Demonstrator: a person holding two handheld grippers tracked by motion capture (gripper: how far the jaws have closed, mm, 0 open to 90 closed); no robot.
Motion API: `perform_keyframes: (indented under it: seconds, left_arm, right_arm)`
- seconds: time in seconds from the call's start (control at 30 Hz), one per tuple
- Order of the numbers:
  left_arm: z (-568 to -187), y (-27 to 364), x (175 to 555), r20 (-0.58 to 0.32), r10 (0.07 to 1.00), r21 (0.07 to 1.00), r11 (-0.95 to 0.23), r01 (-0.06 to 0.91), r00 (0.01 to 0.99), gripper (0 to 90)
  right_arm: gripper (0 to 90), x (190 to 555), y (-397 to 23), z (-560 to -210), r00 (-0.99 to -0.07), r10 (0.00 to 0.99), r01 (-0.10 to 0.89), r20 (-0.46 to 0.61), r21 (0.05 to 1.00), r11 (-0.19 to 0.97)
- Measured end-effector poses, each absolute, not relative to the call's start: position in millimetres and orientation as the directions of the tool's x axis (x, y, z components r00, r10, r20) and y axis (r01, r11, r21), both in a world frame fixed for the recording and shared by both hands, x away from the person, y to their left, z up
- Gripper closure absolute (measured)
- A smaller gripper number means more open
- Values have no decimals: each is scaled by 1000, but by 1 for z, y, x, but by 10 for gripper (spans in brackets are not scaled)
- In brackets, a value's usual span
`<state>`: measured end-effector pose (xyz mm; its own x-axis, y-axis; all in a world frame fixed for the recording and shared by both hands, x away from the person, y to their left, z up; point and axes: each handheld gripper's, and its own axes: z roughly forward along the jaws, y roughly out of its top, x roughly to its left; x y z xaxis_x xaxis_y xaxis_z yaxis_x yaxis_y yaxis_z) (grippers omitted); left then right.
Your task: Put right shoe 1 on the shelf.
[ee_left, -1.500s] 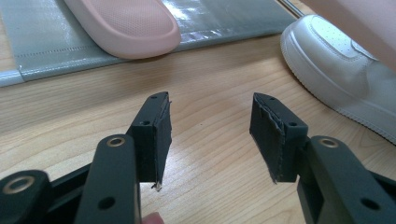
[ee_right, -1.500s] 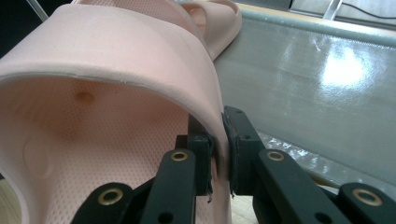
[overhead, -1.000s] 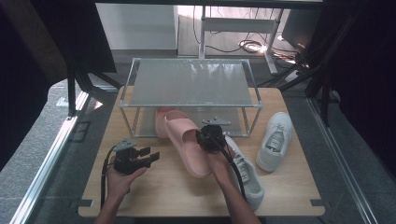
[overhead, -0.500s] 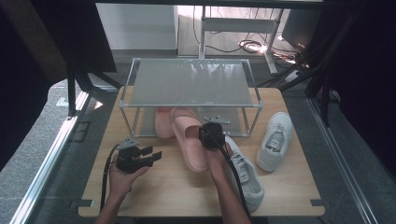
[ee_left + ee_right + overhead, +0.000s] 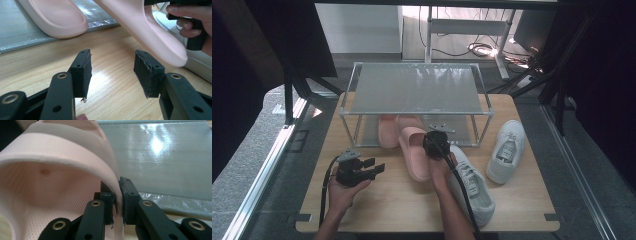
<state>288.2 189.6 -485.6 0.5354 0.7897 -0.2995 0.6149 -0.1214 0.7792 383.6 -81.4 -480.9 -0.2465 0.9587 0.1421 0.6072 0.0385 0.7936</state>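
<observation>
One pink slide sandal (image 5: pixel 414 152) is in my grip: my right gripper (image 5: pixel 117 202) has its jaws pinched narrowly on the edge of the sandal's strap, one jaw inside the strap and one outside. In the high view this sandal lies at the middle of the wooden table (image 5: pixel 522 200), its toe pointing toward the low metal shoe rack (image 5: pixel 412 87) and its heel toward me, with my right gripper (image 5: pixel 435 145) over its right edge. Its mate, a second pink sandal (image 5: pixel 388 131), sits under the rack's top shelf on the silvery lower shelf, just to the left. My left gripper (image 5: pixel 112 72) has its jaws wide apart with nothing between them, low over bare wood near the held sandal's heel (image 5: pixel 160 42). Two white sneakers lie to the right: one (image 5: pixel 472 185) just beside my right hand (image 5: pixel 439 172), the other (image 5: pixel 507 150) farther right.
</observation>
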Motion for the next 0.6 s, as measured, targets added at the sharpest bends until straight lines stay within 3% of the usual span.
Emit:
perform_keyframes:
  seconds: [0.6]
  left_arm:
    - [-487,189,288,-300,788,777,-125,617,538,489]
  right_arm:
    - [803,399,-82,-493,-151,980,593,128,805,-14]
